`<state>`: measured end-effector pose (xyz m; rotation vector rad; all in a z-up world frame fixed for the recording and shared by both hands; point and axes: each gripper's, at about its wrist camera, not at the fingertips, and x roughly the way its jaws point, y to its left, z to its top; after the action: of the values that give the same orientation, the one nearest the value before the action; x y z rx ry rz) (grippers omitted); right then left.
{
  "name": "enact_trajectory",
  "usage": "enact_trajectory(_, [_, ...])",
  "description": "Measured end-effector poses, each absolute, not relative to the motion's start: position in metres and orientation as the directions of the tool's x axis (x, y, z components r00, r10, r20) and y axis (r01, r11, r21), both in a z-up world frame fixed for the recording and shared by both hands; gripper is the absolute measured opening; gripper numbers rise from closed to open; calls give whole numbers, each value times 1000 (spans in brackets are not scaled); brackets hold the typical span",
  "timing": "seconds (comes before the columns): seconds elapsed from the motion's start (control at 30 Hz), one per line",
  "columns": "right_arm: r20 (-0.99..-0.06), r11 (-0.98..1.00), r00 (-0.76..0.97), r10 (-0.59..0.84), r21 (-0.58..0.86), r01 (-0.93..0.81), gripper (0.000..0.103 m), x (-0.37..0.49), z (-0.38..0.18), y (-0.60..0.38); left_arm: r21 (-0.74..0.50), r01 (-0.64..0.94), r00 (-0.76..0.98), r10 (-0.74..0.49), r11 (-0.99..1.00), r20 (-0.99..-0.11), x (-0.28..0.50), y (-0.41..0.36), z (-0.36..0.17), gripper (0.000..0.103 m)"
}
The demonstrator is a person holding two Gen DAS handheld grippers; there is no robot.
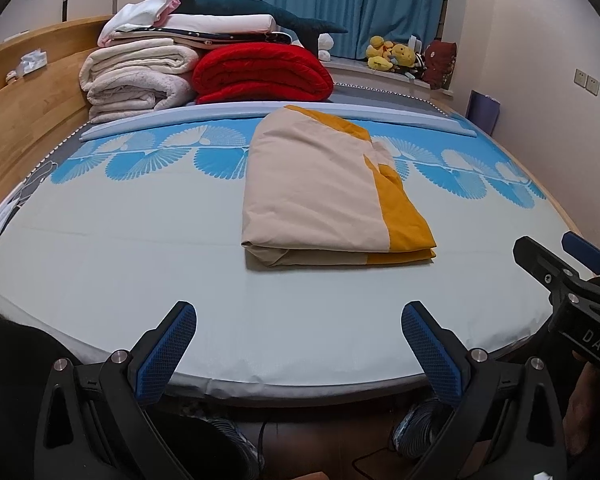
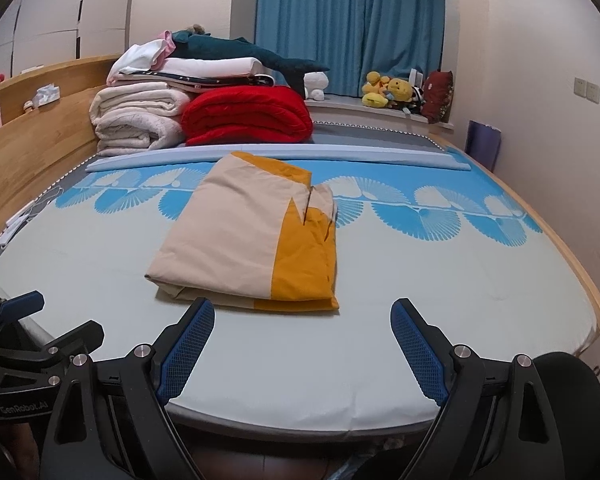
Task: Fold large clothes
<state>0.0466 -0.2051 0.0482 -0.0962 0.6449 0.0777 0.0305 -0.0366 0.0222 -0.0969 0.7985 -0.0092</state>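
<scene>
Beige and yellow cloth [image 1: 324,196] lies on the bed [image 1: 140,280] as a neat, flat bundle, folded over a few times. It looks like a big cover or sheet, though I cannot tell just what it is. It sits near the middle of the bed, a bit toward the front edge, with its thick folded edge facing us.

Both grippers are back at the front edge of the bed and hold nothing. The left gripper [image 1: 298,340] has its blue pads wide apart. The right gripper [image 2: 302,344] is wide apart too, just in front of the bundle but not touching it.

So I think the folding is almost done, or all done. The far corner looks a little messy, with a small flap sticking out, so it might need a tidy or one more fold.

At the back of the bed are a red blanket [image 1: 260,74] and a pile of white blankets [image 1: 136,76], already folded. Maybe the bundle will go there later.
</scene>
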Motion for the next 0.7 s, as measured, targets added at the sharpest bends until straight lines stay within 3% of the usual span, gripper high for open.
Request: enact_trajectory(0.7, [-609,988,790,64,-71,-135,90,47,42,-194,-116,-36,685,-60,993,-726,31,-41,18,102])
